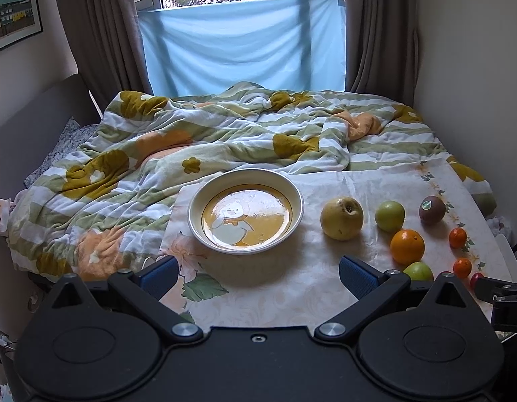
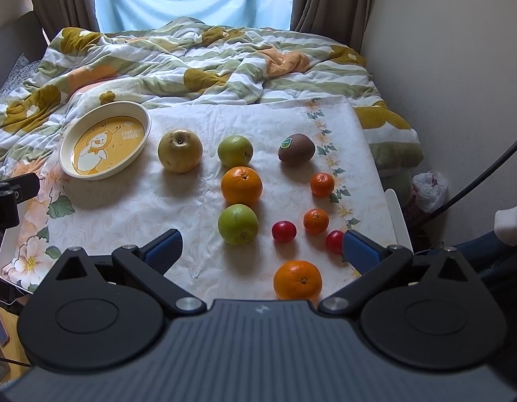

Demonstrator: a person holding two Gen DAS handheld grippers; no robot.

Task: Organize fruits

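Fruits, from the yellow apple (image 2: 180,150) to the near orange (image 2: 297,280), lie loose across the cloth's (image 2: 131,201) right half, plate (image 2: 106,140) empty at its far-left corner; your left gripper (image 1: 258,276) and right gripper (image 2: 262,251) both gape empty, so nothing's started, go pick one.

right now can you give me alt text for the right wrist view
Open right gripper hovers over a floral cloth on a bed, where ten fruits lie loose: a pear, two green apples, two oranges, a kiwi and small ones. An empty duck plate sits far left.

Glossy plate (image 1: 297,197); matt cloth (image 1: 375,181) — fuzzy kiwi (image 2: 297,150).
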